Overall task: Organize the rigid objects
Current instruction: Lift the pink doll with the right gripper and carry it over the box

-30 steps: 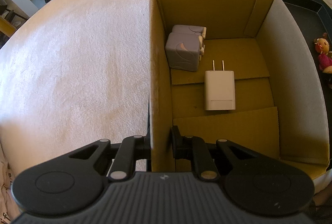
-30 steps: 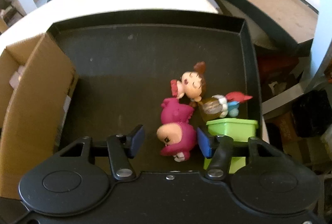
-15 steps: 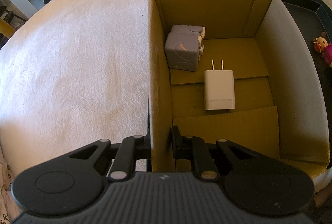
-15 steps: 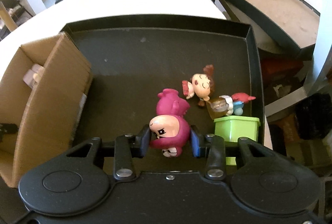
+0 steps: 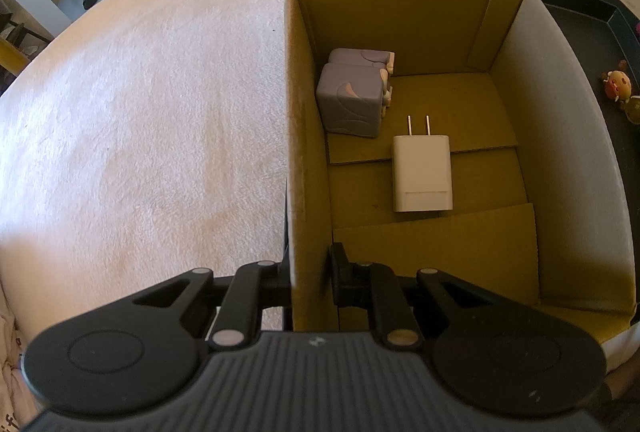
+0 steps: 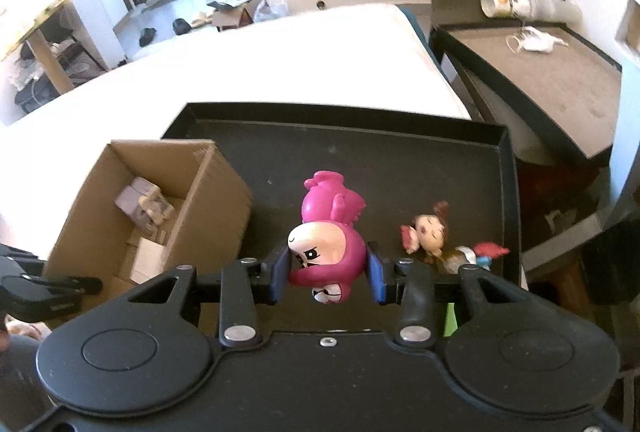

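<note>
While the left hand-held gripper [image 5: 310, 274] pinches the near left wall of the cardboard box [image 5: 560, 136], a white charger [image 5: 422, 174] and grey cubes [image 5: 352, 100] lie inside. Over the black tray [image 6: 506, 168], the right hand-held gripper [image 6: 328, 274] clamps a pink figurine [image 6: 326, 232]. No writing is legible.

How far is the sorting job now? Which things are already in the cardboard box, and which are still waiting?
Done: two grey cubes and a white charger lie in the cardboard box.
In hand: the right tongs grip the pink figure above the black tray; the left tongs clamp the box wall.
Left: a small doll, another toy beside it and something green, mostly hidden, remain on the tray.
</note>
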Available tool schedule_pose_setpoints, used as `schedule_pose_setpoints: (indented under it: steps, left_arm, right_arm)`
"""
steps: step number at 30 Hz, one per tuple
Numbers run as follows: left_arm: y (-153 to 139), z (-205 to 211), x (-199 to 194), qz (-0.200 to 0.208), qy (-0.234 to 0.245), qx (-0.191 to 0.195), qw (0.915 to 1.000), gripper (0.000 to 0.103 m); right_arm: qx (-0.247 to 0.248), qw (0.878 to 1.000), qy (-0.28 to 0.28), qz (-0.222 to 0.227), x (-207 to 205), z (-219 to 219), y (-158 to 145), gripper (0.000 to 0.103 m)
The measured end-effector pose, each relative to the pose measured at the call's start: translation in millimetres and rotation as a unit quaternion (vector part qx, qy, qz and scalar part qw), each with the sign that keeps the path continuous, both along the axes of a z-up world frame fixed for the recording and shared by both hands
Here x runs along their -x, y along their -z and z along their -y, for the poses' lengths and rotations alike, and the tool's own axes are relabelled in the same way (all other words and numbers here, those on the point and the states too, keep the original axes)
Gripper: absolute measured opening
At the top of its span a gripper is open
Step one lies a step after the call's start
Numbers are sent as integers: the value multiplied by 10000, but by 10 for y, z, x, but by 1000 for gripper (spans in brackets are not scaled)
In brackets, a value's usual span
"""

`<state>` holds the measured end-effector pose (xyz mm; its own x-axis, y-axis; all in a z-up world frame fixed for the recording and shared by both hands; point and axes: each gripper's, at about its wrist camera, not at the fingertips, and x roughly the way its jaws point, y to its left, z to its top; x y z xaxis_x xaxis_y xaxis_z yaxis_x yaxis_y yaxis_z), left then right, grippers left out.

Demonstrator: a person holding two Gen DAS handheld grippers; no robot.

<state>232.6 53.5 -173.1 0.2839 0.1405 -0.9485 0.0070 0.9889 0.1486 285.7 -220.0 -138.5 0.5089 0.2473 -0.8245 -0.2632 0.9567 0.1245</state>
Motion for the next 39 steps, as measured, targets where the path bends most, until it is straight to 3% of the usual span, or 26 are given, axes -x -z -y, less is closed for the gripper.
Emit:
schedule_pose_setpoints:
  steps: [18, 39]
  left_arm:
    - [-3, 2, 16, 31, 16, -6, 10000, 14]
    - [-6, -26, 60, 108, 30, 45, 9999, 14]
  right_arm:
    - [-261, 9984, -430, 273, 47, -399, -288, 39]
    - [-87, 9947, -1017, 115, 31, -981, -172, 39]
